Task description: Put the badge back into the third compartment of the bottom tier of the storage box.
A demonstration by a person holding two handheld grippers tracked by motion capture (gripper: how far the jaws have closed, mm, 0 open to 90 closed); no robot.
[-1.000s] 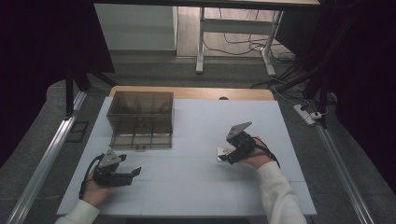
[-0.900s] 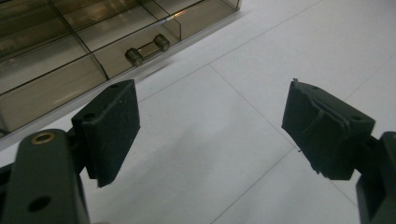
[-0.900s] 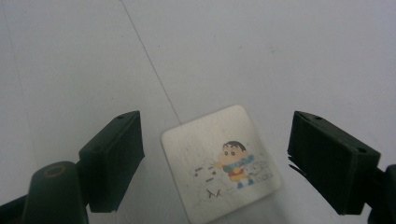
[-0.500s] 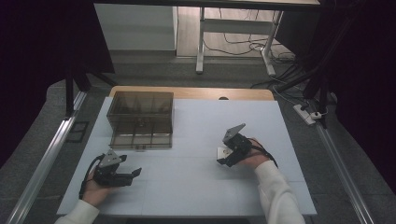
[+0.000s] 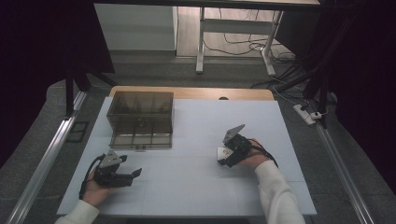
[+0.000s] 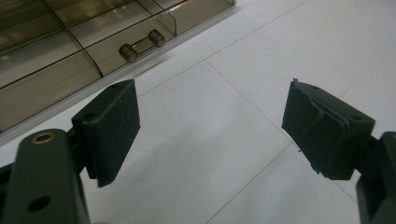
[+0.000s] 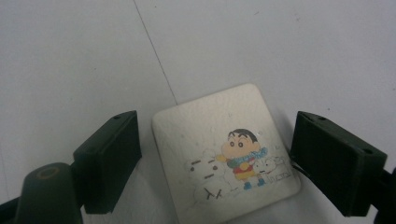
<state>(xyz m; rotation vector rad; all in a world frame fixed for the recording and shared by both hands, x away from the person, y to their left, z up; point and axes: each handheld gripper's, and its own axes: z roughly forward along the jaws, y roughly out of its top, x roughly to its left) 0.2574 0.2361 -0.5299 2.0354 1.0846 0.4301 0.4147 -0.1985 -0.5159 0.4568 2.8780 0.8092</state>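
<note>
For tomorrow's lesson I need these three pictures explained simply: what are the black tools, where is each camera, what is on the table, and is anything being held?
A person sits at a white table holding a hand-operated two-jaw gripper in each hand: the left gripper and the right gripper. One camera looks down from above. The other two ride on the grippers and look along their black jaws. On the table stand a smoky see-through drawer box with a metal handle, and a square white coaster printed with a cartoon child. Both grippers are open. The right one's jaws stand on either side of the coaster, not touching it. Nothing is held.
</note>
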